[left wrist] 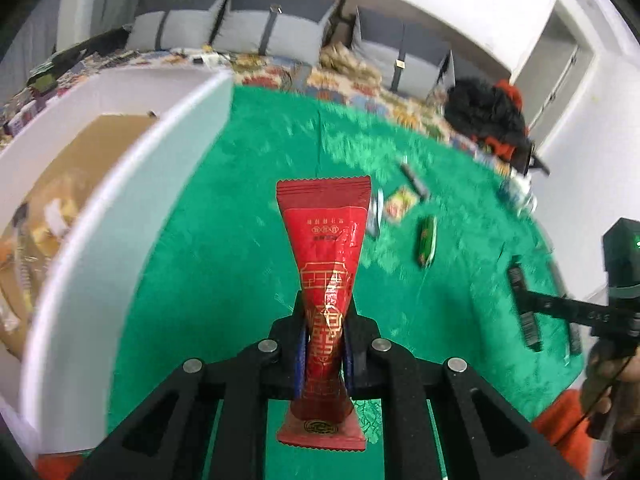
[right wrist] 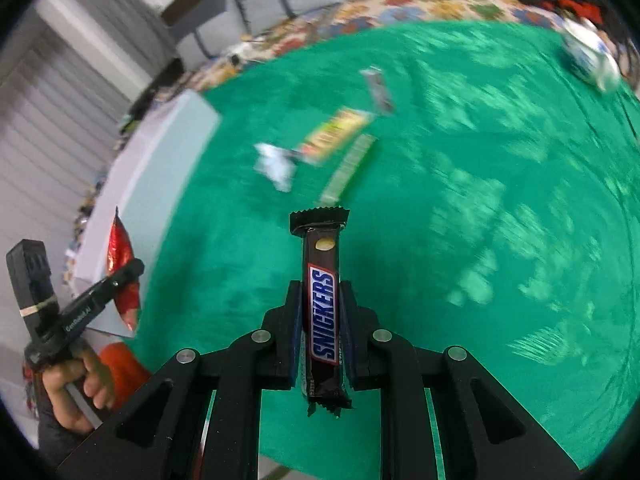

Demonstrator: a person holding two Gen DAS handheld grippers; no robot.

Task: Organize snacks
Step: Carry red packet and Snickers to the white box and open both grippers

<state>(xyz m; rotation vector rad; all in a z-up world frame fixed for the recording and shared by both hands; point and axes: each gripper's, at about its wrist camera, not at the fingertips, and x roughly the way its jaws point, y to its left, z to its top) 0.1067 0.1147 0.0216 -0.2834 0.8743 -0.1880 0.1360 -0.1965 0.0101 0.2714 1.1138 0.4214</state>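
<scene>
My left gripper [left wrist: 325, 320] is shut on a red snack packet with gold print [left wrist: 325, 248], held above the green cloth beside the white box [left wrist: 120, 208]. The right wrist view shows that gripper [right wrist: 128, 276] and the red packet [right wrist: 119, 248] at the far left, by the box [right wrist: 168, 160]. My right gripper [right wrist: 320, 300] is shut on a brown Snickers bar [right wrist: 323, 280], held above the cloth. It shows in the left wrist view [left wrist: 524, 304] at the right edge. Loose snacks lie on the cloth: a yellow packet [right wrist: 336, 136], a green stick [right wrist: 348, 170], a white wrapper [right wrist: 276, 164].
The white box holds several snacks [left wrist: 48, 216] on a brown bottom. A green cloth [left wrist: 240, 240] covers the table. A sofa with grey cushions [left wrist: 280, 28] stands behind. A black and red bundle [left wrist: 488, 112] and a blue-white pack [right wrist: 592, 60] lie at the far edge.
</scene>
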